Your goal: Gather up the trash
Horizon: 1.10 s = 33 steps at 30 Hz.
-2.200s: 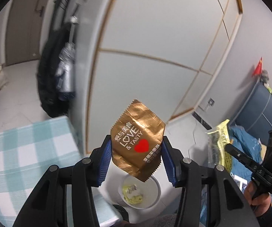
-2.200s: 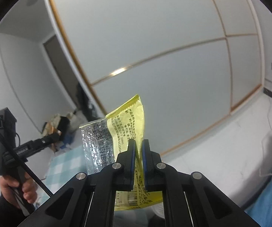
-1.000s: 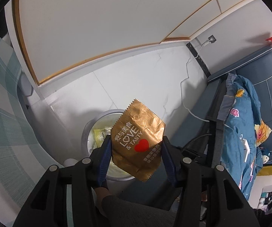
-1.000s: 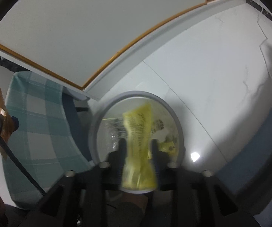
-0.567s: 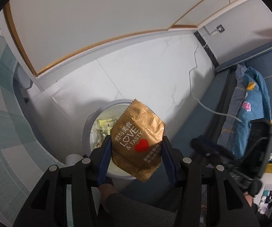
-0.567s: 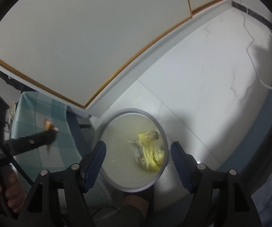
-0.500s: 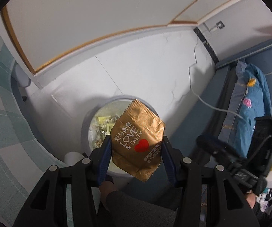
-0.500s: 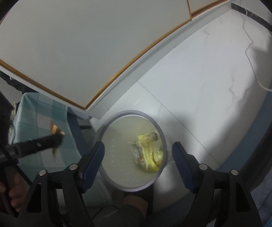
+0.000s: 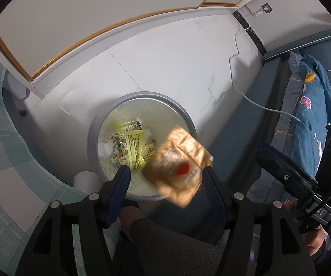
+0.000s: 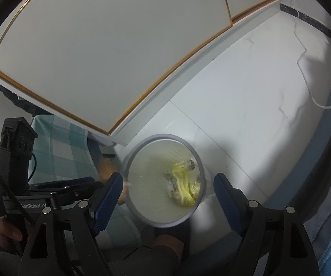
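One round grey bin (image 9: 140, 147) stands on the white floor (image 9: 165, 64). Inside it lie a few yellow and silver wrappers (image 9: 132, 147); I cannot count them. The left gripper (image 9: 165, 179) is above the bin and its jaws are opening. One gold wrapper (image 9: 179, 163) with a red heart is blurry between them, over the bin's edge, with a gap at the left pad. The right gripper (image 10: 166, 185) is wide apart with nothing in it.

The left tool (image 10: 78, 192) body reads "GenRobot.AI" in white letters.
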{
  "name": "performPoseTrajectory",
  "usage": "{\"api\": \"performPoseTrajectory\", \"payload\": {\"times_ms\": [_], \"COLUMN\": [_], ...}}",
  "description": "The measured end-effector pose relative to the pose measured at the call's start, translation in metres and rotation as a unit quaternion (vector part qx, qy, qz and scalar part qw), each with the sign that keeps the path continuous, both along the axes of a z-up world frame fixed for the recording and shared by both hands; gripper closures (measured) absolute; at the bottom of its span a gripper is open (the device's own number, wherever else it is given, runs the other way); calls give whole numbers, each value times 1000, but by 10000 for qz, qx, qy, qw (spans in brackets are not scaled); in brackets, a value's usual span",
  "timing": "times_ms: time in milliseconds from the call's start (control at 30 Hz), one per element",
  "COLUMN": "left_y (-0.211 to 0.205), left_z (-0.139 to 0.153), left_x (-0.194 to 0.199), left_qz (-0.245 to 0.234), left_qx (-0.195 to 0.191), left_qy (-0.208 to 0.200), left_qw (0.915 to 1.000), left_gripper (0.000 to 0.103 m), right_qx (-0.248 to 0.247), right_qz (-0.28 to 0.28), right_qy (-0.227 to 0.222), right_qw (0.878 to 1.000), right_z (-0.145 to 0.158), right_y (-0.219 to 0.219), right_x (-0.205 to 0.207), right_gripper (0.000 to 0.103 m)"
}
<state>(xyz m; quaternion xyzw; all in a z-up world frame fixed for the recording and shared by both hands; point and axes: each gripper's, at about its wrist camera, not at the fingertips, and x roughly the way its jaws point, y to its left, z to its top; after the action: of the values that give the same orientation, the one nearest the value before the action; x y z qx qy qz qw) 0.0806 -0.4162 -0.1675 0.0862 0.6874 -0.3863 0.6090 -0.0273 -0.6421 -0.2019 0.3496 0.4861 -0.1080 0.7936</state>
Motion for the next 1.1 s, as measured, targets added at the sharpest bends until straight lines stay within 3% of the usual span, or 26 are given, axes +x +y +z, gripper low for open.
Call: {"api": "performPoseTrajectory", "payload": {"times_ms": [233, 400, 633, 867, 1100], "left_y": [4, 16, 30, 40, 45], "left_z": [9, 31, 66, 83, 92], "left_x": [-1, -1, -7, -11, -15], "left_qz": [72, 425, 555, 676, 697], "left_qx": [-46, -103, -298, -441, -347], "left_qy": [-298, -1083, -1680, -1881, -2124], "left_qw": [9995, 9932, 9838, 9788, 9741], "left_gripper": [40, 40, 40, 40, 40], "right_qx": [15, 2, -34, -138, -325], "right_qz": [-41, 8, 159, 249, 295], "right_qy": [-31, -110, -308, -440, -594], "right_qw": [10000, 9999, 9994, 9986, 9973], "right_z": [4, 11, 28, 49, 69], "right_y": [2, 7, 20, 26, 28], "right_x": [-4, -4, -6, -12, -20], "right_gripper": [22, 20, 17, 12, 5]}}
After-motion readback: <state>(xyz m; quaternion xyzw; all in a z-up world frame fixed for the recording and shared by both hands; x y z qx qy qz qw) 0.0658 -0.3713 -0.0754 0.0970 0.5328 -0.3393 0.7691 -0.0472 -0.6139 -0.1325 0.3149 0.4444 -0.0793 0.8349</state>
